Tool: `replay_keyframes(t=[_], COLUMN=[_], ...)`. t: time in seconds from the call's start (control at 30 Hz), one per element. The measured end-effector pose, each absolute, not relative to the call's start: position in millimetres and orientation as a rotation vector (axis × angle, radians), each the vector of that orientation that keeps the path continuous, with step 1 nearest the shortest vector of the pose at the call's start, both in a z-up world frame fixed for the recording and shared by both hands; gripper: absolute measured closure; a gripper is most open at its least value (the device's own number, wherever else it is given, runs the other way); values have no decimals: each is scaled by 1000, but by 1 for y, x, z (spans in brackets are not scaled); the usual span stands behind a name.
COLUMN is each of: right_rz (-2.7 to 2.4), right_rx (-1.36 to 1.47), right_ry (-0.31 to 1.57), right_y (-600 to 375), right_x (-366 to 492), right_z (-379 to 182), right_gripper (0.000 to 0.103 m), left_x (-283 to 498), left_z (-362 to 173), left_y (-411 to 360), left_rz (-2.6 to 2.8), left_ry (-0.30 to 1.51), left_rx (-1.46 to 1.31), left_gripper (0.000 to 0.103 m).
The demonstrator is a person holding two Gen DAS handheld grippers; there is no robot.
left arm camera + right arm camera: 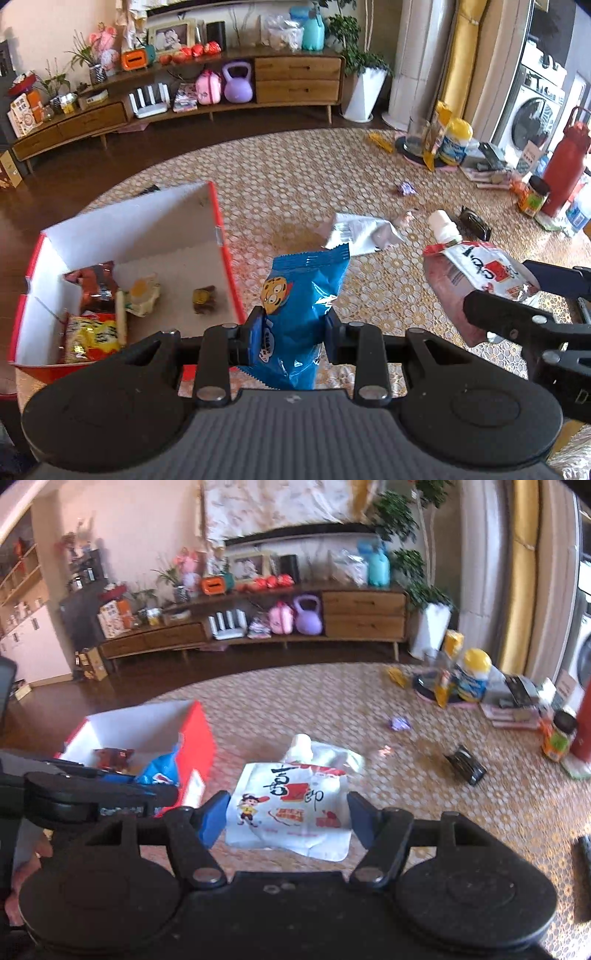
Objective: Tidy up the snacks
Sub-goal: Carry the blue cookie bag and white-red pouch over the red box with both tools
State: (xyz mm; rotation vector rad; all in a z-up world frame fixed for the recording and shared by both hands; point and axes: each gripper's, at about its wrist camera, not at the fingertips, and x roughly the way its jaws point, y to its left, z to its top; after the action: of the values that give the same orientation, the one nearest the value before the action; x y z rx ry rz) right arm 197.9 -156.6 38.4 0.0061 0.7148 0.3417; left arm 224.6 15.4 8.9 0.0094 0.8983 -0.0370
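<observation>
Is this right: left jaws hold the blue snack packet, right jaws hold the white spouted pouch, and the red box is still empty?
Not quite. The red box already holds several snacks, as the left wrist view shows. The blue snack packet and the white spouted pouch are held as you say.

The bottom of the blue snack bag [299, 314] is hidden behind the left gripper [291, 328]. The red bottle [583, 720] is cut off by the right edge of the picture. The right wrist view is blurry, so the small purple wrapper [399, 723] is too fuzzy to read.
</observation>
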Motion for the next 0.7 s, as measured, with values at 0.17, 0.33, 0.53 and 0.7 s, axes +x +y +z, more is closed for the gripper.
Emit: replay_keyframes(t=[0.17, 0.33, 0.53, 0.7], right_rz=[390, 439, 500, 536], right_rx=[-15, -39, -82, -109], right_ry=[694, 679, 671, 670], right_y=[-125, -93, -48, -14], right_x=[192, 189, 190, 196], right_z=[50, 58, 63, 65], right_gripper=[36, 36, 36, 36], left_x=[214, 205, 199, 199], left_z=[26, 39, 47, 50], left_y=[40, 70, 107, 139], left_rz=[-7, 34, 91, 138], left_ry=[868, 842, 826, 823], left_rx=[1, -14, -18, -27], left_gripper=[72, 72, 72, 72])
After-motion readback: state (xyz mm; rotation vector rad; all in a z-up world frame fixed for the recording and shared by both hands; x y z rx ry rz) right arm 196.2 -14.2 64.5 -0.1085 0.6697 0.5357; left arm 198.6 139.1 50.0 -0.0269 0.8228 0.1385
